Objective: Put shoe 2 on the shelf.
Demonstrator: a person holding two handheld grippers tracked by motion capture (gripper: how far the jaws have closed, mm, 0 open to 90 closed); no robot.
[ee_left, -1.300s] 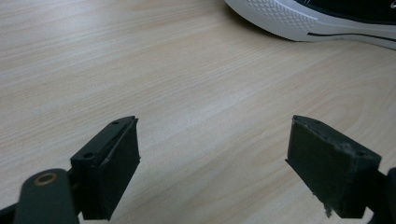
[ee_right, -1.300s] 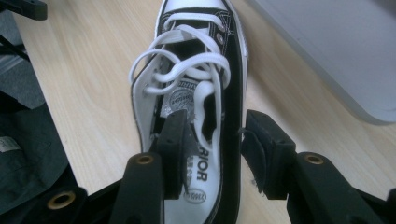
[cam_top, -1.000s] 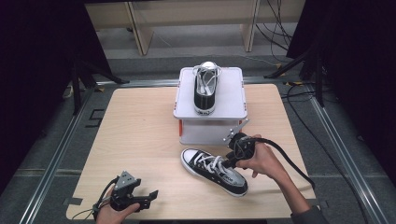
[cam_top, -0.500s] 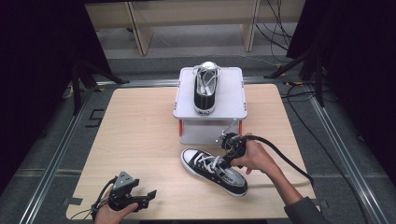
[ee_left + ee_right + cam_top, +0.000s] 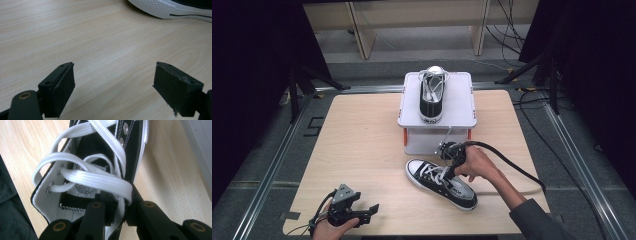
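One sneaker (image 5: 431, 95) sits on the box (image 5: 460, 107); my right claw (image 5: 121, 213), just closing, pinches the second sneaker (image 5: 439, 183) near the desk's front edge; left claw (image 5: 362, 215) released.

Two black canvas sneakers with white laces and white rubber soles are present: one (image 5: 441, 183) lies on the light wooden table (image 5: 362, 150), the other (image 5: 432, 94) sits atop the single white plastic box (image 5: 447, 135). One table, one box. Two black handheld grippers appear, one (image 5: 371, 210) left, one (image 5: 445, 172) right.
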